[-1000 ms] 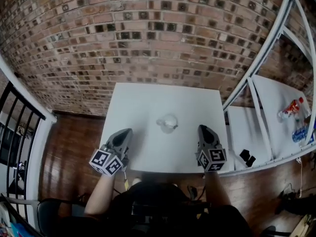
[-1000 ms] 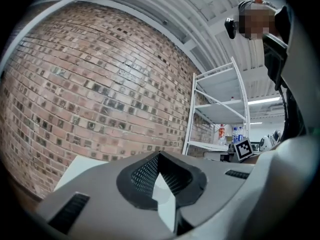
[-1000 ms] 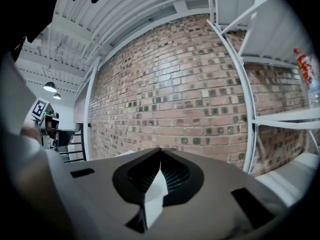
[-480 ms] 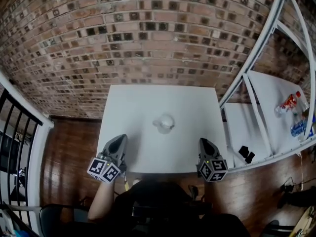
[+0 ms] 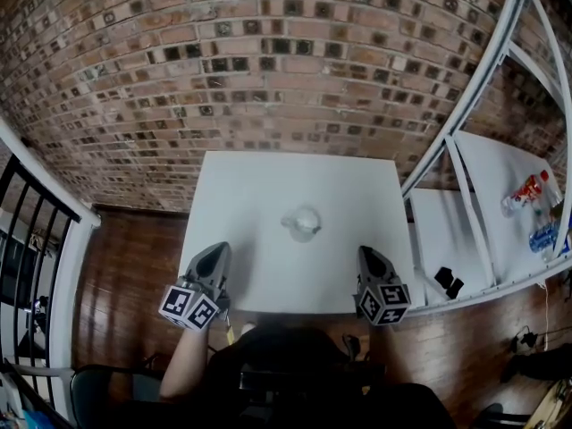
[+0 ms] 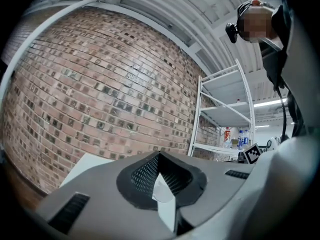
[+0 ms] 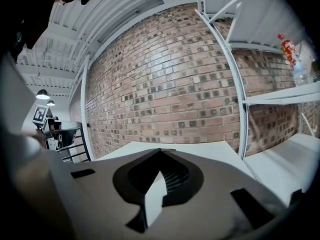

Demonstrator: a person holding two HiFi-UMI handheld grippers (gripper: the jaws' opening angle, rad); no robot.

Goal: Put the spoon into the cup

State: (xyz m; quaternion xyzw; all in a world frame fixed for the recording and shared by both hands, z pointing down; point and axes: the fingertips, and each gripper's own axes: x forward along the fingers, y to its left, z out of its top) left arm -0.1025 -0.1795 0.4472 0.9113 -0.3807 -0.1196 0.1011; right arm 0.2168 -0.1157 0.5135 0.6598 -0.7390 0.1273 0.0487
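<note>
We see 2 grippers, left gripper (image 5: pixel 217 256) and right gripper (image 5: pixel 369 257), both clenched empty at the white table's (image 5: pixel 241 195) near edge. The cup (image 5: pixel 302 222) sits mid-table, well ahead of them; the spoon is possibly inside, too small to confirm.

Grey left hand-held gripper (image 5: pixel 218 248), black-white marker cube (image 5: pixel 189 307)

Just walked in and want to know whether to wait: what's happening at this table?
A person is at the near edge of a white table, with the left tool and the right tool over its two near corners. Both tools are shut and hold nothing. A small pale cup sits mid-table, apart from both tools. It is too small to tell whether the spoon is inside it, and no spoon shows lying on the tabletop.
</note>
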